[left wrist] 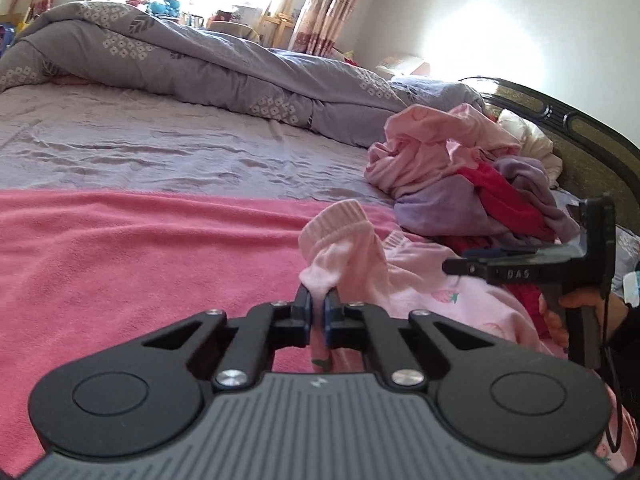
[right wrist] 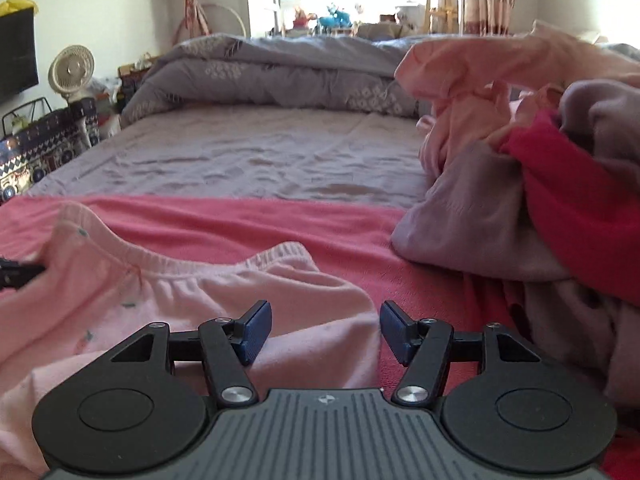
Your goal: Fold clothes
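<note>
A pale pink garment (left wrist: 348,256) with a strawberry print lies on a coral blanket (left wrist: 140,260) on the bed. My left gripper (left wrist: 319,298) is shut on a raised fold of it near the ribbed cuff. In the right wrist view the same garment (right wrist: 180,292) shows its elastic waistband. My right gripper (right wrist: 325,320) stands open just above the garment's right edge, and its pads touch no cloth. The left wrist view shows the right gripper (left wrist: 452,267) from the side at the right, with a hand (left wrist: 560,320) holding it. The left gripper's tip (right wrist: 20,274) shows at the left edge.
A heap of pink, mauve and red clothes (left wrist: 460,172) (right wrist: 520,160) sits on the right of the bed. A rolled grey quilt (left wrist: 180,64) lies along the far side. A dark headboard (left wrist: 580,128) stands at the right. A fan (right wrist: 72,68) and boxes stand at the left.
</note>
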`<state>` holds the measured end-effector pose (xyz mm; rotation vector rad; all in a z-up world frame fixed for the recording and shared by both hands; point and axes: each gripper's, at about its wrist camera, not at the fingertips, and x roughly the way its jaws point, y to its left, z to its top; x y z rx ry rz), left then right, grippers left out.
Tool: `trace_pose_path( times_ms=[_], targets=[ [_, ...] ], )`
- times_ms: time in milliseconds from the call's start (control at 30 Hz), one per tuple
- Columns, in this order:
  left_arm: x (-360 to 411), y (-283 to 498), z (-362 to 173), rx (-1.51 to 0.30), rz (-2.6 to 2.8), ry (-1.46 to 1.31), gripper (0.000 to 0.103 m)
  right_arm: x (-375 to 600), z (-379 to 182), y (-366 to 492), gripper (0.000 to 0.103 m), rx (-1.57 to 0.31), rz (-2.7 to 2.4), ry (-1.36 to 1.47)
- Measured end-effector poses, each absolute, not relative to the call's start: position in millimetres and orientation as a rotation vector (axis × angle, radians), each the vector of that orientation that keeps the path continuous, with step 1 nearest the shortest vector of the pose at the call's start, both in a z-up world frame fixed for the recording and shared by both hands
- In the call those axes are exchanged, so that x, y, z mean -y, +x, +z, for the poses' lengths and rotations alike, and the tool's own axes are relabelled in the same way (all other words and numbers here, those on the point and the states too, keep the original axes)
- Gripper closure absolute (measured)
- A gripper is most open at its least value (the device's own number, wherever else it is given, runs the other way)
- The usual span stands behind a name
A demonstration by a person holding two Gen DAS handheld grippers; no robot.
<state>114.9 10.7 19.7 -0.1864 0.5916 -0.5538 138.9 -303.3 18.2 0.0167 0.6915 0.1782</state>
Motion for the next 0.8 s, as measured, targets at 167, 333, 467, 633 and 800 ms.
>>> trace_pose_path(
  times_ms=[167, 333, 467, 633, 800],
  targets=[
    [-34, 123, 26, -0.594, -0.48, -0.222, 0.1, 291, 14, 138, 0.095, -0.678, 0.11, 0.071],
    [-33, 135, 23, -0.595, -0.377, -0.112, 0.103, 283, 56, 122, 0.095, -0.521, 0.077, -0.089],
    [-52, 158, 3, -0.66, -0.233, -0.127, 0.103, 298, 38, 145, 0.093, -0.625, 0.066, -0.122],
    [-54, 140, 11, -0.664, -0.314, -0.113, 0.103, 315, 5, 142, 0.043, -0.65, 0.048, -0.052],
    [-28, 83, 49, -0.608, -0.476, -0.041, 0.103, 352, 43, 84, 0.034, -0.596, 0.079, 0.114]
  ],
)
